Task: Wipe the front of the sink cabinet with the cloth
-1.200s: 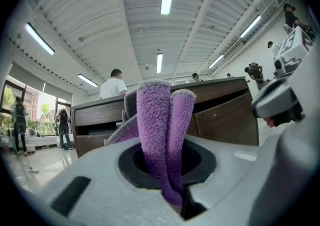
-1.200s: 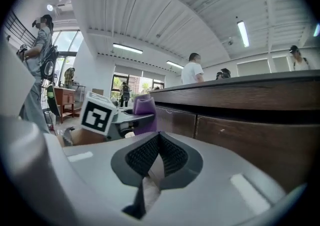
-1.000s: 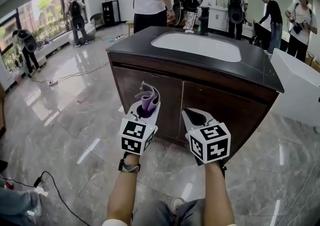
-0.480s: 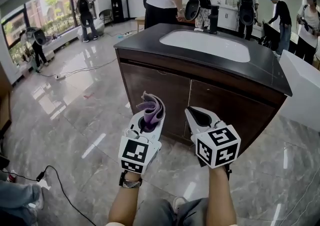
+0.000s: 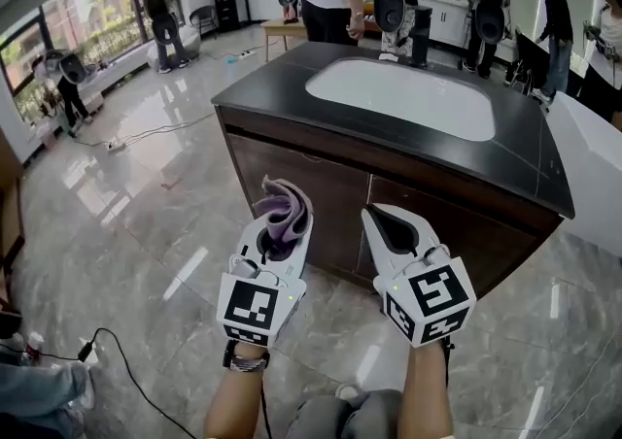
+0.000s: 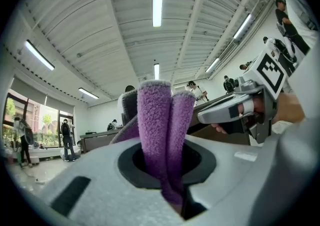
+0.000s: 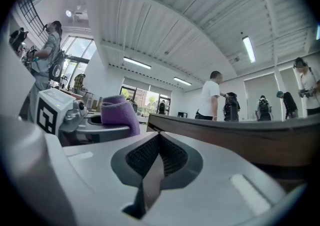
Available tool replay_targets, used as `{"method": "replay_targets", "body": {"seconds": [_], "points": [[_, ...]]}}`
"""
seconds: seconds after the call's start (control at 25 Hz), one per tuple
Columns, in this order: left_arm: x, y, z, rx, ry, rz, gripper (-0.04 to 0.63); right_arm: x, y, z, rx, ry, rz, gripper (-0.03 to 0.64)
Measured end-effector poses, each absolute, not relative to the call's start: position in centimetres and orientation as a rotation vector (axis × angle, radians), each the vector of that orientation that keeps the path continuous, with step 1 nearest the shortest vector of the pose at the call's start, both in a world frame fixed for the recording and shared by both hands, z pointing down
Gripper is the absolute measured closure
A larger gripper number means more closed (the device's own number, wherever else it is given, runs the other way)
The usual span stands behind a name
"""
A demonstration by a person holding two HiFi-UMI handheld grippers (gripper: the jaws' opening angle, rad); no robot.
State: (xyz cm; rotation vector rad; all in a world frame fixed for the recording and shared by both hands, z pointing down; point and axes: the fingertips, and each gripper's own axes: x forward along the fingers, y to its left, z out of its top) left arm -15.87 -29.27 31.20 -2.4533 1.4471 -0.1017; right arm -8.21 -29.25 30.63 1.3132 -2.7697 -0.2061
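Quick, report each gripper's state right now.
Left gripper: shut on the purple fleece cloth.
Right gripper: shut, holding nothing.

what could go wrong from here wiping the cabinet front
The purple cloth pokes from the left gripper as a narrow bunched fold, so the hard jaw tips might scrape the cabinet front. The shut, empty right gripper sits close alongside and may knock it. A cable lies on the floor at the left, a possible snag.

Purple cloth (image 5: 284, 206); dark brown cabinet (image 5: 321, 196) with white basin (image 5: 403, 97); glossy grey veined floor (image 5: 126, 262); pale grey left tongs (image 5: 282, 231) and right tongs (image 5: 385, 225), cubes (image 5: 255, 307) patterned in black-and-white squares.
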Motion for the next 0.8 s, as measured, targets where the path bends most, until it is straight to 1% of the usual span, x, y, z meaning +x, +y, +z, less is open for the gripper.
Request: {"method": "replay_targets", "body": {"seconds": [0.12, 0.28, 0.48, 0.8], "points": [[-15.2, -29.6, 27.5, -2.459, 1.451, -0.107, 0.543, -8.1, -28.4, 26.5, 1.266, -2.776, -0.234, 0.611], [-13.2, -29.6, 22.7, -2.489, 1.457, -0.122, 0.542, -4.9, -28.9, 21.0, 1.317, -2.759, -0.169, 0.611], [-12.7, -31.1, 16.9, -2.492, 1.485, -0.164, 0.541, -1.7, -30.2, 14.7, 1.372, -2.703, -0.138, 0.611], [-10.3, -30.5, 4.9, -2.581, 1.477, -0.15, 0.541, 2.7, -30.3, 3.7, 1.413, -2.633, -0.059, 0.611]]}}
